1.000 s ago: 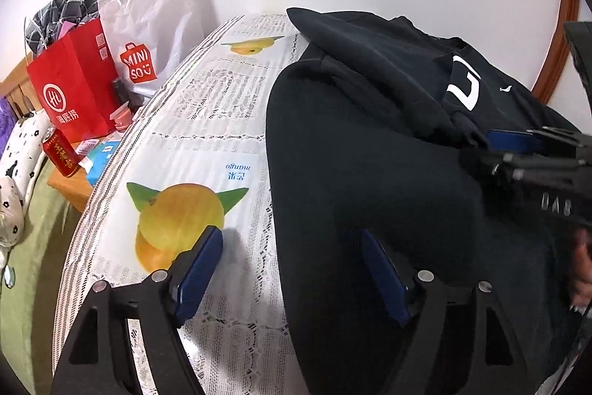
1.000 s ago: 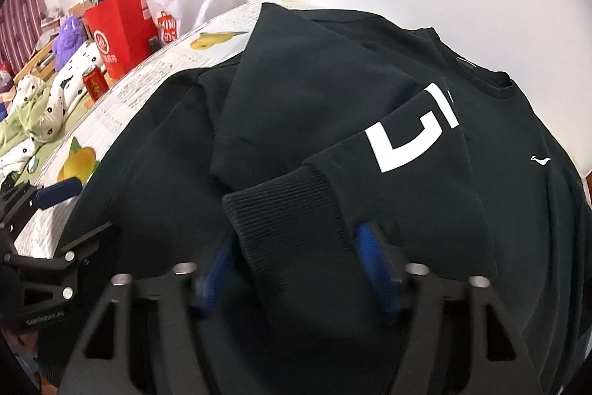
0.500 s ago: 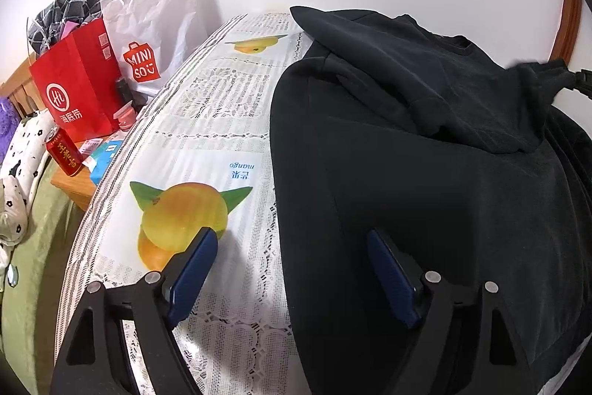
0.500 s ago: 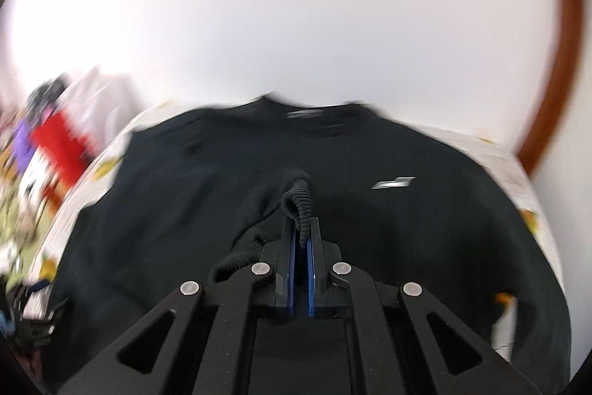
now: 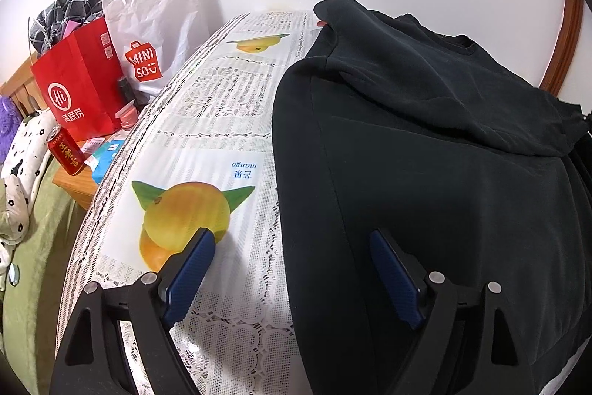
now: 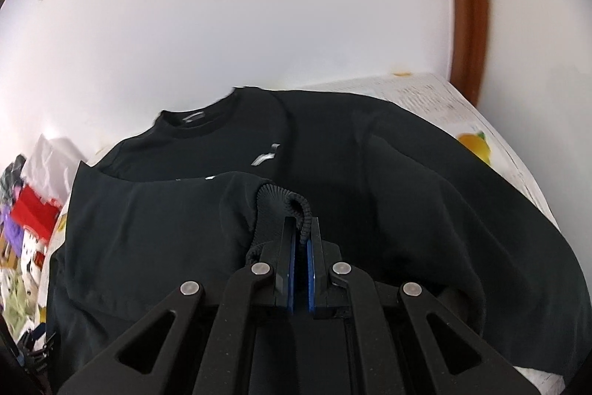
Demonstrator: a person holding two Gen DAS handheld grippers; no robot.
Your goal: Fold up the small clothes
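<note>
A black sweatshirt (image 5: 425, 154) lies spread on a table with a mango-print cloth (image 5: 207, 173); it also shows in the right wrist view (image 6: 407, 180). Its left sleeve (image 6: 155, 210) is drawn across the chest. My right gripper (image 6: 300, 228) is shut on the sleeve's ribbed cuff (image 6: 281, 206) and holds it above the body of the shirt. My left gripper (image 5: 292, 247) is open and empty, low over the shirt's left edge, one finger over the cloth and one over the fabric.
Left of the table stand a red paper bag (image 5: 74, 87), a white Miniso bag (image 5: 155, 24), a red can (image 5: 64, 154) and small boxes on a wooden stand. A white wall lies behind, with a brown door frame (image 6: 470, 24) at right.
My right gripper closed on the cuff, lifted it and carried the sleeve rightward across the shirt. The white logo is now mostly covered. My left gripper stayed nearly still.
</note>
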